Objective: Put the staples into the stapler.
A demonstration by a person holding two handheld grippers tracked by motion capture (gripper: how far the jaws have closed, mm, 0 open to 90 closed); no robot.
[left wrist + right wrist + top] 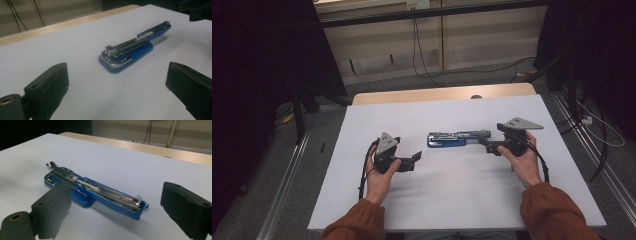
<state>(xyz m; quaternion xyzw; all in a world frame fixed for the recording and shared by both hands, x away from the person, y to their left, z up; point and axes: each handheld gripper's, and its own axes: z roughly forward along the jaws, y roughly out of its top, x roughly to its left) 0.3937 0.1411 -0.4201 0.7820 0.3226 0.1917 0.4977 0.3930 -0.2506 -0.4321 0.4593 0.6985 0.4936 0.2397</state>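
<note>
The right gripper (115,207) holds its black, blocky jaws spread wide, just beside the stapler's tip. The left gripper (117,87) is spread too, a little way off. The long blue stapler (457,138), its shiny metal top showing, lies between them on the smooth white table (452,195).

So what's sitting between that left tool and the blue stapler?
Nothing: in the left gripper view, only bare white table lies between the open left tool and the blue stapler.
</note>
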